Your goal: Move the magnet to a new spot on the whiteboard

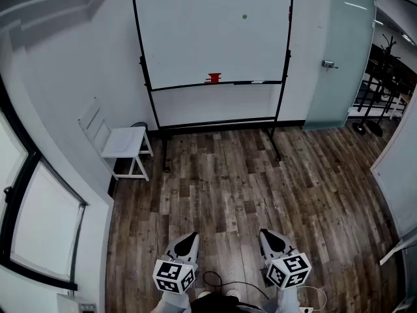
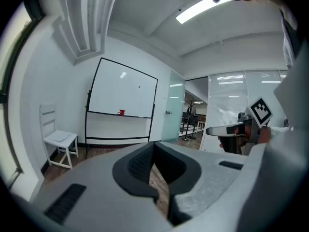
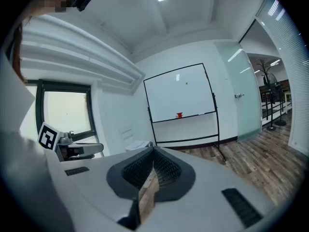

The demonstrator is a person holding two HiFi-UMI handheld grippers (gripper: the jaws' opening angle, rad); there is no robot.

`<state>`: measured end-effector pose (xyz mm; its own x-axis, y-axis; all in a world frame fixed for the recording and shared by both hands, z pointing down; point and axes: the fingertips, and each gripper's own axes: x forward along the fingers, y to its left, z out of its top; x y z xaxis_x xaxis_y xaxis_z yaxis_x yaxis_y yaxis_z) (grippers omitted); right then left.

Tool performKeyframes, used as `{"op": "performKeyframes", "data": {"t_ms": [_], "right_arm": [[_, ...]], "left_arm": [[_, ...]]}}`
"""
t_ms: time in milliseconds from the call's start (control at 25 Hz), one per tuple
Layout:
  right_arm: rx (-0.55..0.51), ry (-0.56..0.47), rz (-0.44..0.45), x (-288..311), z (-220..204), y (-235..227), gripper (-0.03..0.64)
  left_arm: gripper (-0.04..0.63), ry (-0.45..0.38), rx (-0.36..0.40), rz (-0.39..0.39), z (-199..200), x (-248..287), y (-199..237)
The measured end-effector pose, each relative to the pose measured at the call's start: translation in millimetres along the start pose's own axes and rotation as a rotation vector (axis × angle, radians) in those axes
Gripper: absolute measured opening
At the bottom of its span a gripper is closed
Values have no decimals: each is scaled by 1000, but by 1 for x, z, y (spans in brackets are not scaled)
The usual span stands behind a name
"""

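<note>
Plainly, the magnet (image 1: 244, 16) lies far beyond both jaws.

Green dot (image 1: 244, 16) on whiteboard (image 1: 195, 38) too small to identify, red item (image 1: 213, 78) on its ledge likewise, left gripper (image 1: 191, 238) and right gripper (image 1: 266, 235) cut off at bottom edge

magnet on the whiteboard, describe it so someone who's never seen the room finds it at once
Find the black-framed whiteboard against the far wall, beside the frosted glass door. The magnet is the small green dot in its upper right part, alone on bare white. The only other coloured thing, a red object, sits low on the tray.
</note>
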<state>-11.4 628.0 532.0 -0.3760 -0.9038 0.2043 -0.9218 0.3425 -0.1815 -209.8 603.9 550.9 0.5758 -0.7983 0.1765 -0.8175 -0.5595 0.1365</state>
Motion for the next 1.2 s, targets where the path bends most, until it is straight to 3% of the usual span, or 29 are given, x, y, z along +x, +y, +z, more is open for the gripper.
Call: {"op": "performKeyframes", "data": {"t_ms": [640,680,720,760,1200], "right_arm": [[9,-25,41,-43,-20,-15,28],[10,-25,46,-45,-21,-15,28],[8,-24,51,-48,-21,-15,29],[7,-24,55,-50,-21,-16,29],[16,-24,78,-54,-22,-24,29]], "left_arm": [[12,-13,7,71,-23,-17,-44],[37,-11,-4,71,-24,-17,-45],[157,-12,-19,71,-25,-17,-47],[220,-15,-33,74,-25,-18,-48],[221,-17,-17,127,-26,-21,-54]]}}
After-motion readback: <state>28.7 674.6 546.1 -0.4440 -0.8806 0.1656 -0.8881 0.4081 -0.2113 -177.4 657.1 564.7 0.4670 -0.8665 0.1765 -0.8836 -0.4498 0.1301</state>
